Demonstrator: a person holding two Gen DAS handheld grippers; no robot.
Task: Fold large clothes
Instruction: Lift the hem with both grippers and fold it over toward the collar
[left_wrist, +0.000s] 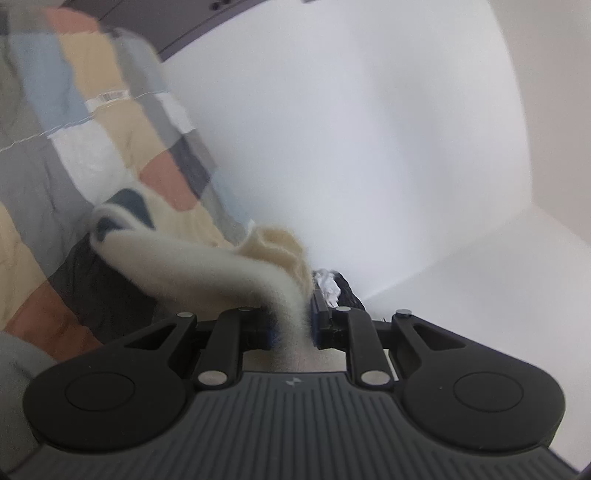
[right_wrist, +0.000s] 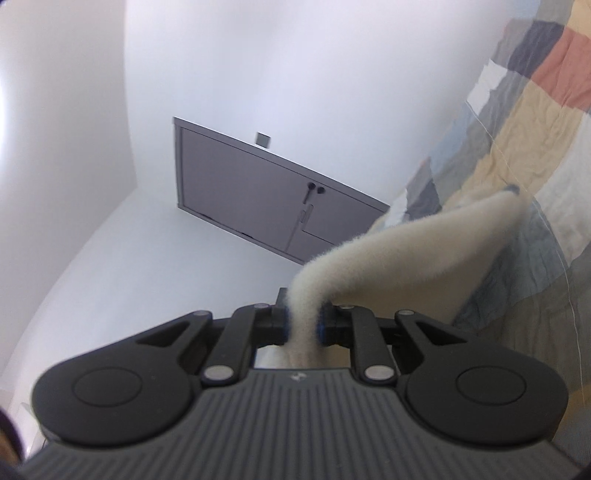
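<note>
A fuzzy cream garment (left_wrist: 207, 266) is pinched between the closed-in fingers of the left gripper (left_wrist: 291, 326), its pile standing out in a soft halo along every edge. From the jaws it is drawn out to the left as a thick, rounded fold, and a dark blue patch is seen on its far end, though motion blur hides the detail. A bunched, more yellowish lump of the same fabric is seen just beyond the fingers. In the right wrist view, the garment (right_wrist: 424, 251) is likewise clamped by the right gripper (right_wrist: 303, 326), squeezed narrow between the blue-edged pads and widening into a broad, smooth, plush sheet that rises toward the upper right. It is held lifted above a patchwork quilt (right_wrist: 524, 122) of beige, grey, rust and white squares. A grey door (right_wrist: 251, 195) is seen in the white wall (left_wrist: 369, 129) behind.
</note>
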